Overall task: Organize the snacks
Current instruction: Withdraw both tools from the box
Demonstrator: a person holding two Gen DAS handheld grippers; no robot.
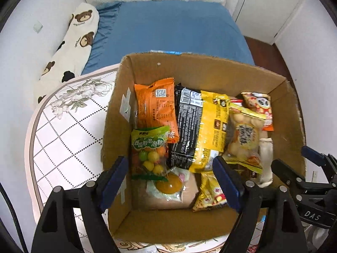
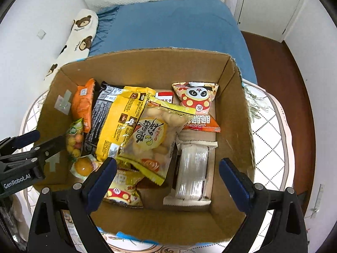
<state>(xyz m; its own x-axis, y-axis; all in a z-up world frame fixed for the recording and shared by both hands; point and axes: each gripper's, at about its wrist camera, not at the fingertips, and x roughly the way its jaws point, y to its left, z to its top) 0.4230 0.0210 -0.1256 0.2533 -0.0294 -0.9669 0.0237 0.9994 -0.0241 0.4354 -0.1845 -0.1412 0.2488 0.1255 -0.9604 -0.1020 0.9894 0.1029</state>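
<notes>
Left wrist view shows your left gripper (image 1: 172, 179) with its jaws standing apart and nothing between the pads, poised over the near left part of the cardboard box (image 1: 210, 65). Below them lie the green bag of gum balls (image 1: 150, 149) and a clear pouch with a yellow jelly (image 1: 168, 186), the orange packet (image 1: 155, 109) behind them. Your right gripper (image 2: 167, 178) has its jaws wide and empty above the clear wrapped roll (image 2: 192, 168), which lies on the box floor at the right. Just left of it the yellow-trimmed bag of pale snacks (image 2: 154, 141) leans over the black and yellow packet (image 2: 118, 124). The panda packet (image 2: 197, 103) sits toward the far wall. The box stands on a quilted, flower-printed worktop (image 1: 63, 130), with the blue bed (image 1: 168, 27) and a bear-print pillow (image 1: 78, 35) beyond.
</notes>
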